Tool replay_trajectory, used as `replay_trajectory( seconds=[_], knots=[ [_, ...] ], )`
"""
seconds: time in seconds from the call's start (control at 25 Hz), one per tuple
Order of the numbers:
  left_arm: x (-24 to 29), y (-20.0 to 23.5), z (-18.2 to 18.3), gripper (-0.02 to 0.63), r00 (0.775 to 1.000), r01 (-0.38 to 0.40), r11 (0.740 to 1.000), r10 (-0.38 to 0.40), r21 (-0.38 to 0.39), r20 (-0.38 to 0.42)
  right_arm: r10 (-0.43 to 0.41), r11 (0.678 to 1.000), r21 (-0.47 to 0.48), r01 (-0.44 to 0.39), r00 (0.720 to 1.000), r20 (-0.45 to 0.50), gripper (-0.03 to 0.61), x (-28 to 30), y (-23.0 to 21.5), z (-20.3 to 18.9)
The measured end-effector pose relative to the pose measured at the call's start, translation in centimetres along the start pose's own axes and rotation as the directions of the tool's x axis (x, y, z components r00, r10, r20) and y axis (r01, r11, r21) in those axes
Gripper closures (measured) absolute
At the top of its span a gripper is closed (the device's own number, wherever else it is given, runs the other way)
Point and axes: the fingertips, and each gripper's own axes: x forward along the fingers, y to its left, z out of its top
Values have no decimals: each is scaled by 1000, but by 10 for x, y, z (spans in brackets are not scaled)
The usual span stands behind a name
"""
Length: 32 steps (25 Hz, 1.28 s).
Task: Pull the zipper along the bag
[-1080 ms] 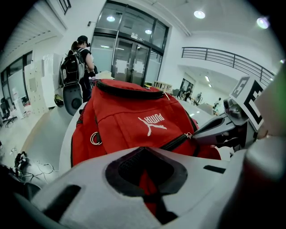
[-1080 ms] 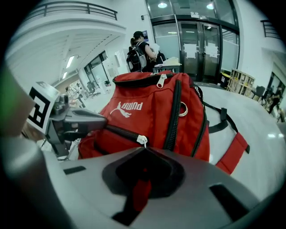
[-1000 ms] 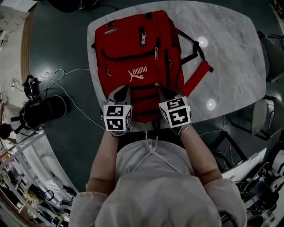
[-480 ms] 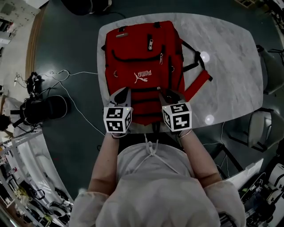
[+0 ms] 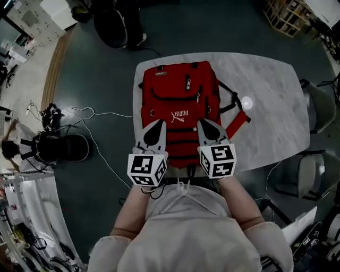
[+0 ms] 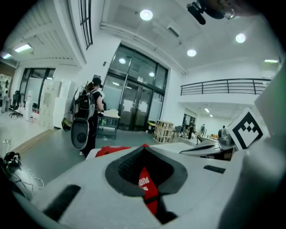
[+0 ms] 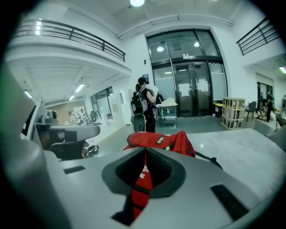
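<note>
A red backpack [image 5: 178, 101] lies flat on the marble table [image 5: 265, 106], its front up and its black straps trailing off to the right. Silver zipper pulls [image 5: 187, 83] show on its upper pockets. My left gripper [image 5: 159, 123] and right gripper [image 5: 202, 122] hover side by side over the bag's near half, both shut with nothing between the jaws. In the left gripper view only a red strip of the bag [image 6: 145, 181] shows through the slit of that gripper [image 6: 144, 146]. The right gripper [image 7: 145, 150] points at the bag's far end [image 7: 161, 139].
Grey chairs [image 5: 319, 106] stand to the right of the table. A black bag [image 5: 58, 149] and white cables lie on the floor at left. A person carrying a backpack [image 7: 145, 109] stands beyond the table's far end, near a wooden crate [image 5: 289, 16].
Both grippers have lifted up and back from the bag's near end. The head view has pulled away, so the bag and table look smaller.
</note>
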Motion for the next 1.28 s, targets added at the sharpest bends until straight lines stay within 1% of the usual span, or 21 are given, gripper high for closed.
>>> replay_trajectory(
  seconds=[0.08,0.16,0.28,0.4,0.6,0.68,0.76,0.88,1.08,1.28],
  knots=[
    [-6,-5,25,594,998,9,1000,-10,10,63,7,1000,-23,-5,998,62,548,-7,5,23],
    [-16,-10,45,594,994,15,1000,-17,17,108,17,999,-53,-11,992,122,549,-18,11,42],
    [-32,-18,67,594,987,19,999,-25,37,156,25,996,-90,-7,977,210,552,-40,20,66],
    [-43,-23,79,594,982,12,997,-26,71,190,39,995,-98,-14,966,256,552,-55,28,82],
    [-57,-32,93,594,975,8,993,-34,116,221,89,996,-52,-78,958,271,552,-62,45,98],
    [-59,-36,97,594,972,19,994,-43,109,230,92,994,-78,-72,952,291,552,-65,49,105],
    [-61,-38,98,594,970,37,996,-55,78,236,94,992,-105,-66,950,298,552,-69,52,105],
    [-65,-40,99,594,968,51,997,-61,50,243,102,991,-114,-71,951,293,552,-72,56,101],
    [-69,-42,97,594,969,41,996,-57,74,239,102,991,-117,-70,951,292,553,-77,58,97],
    [-70,-44,93,594,972,31,996,-49,80,230,103,991,-115,-71,947,303,553,-81,56,95]
  ],
)
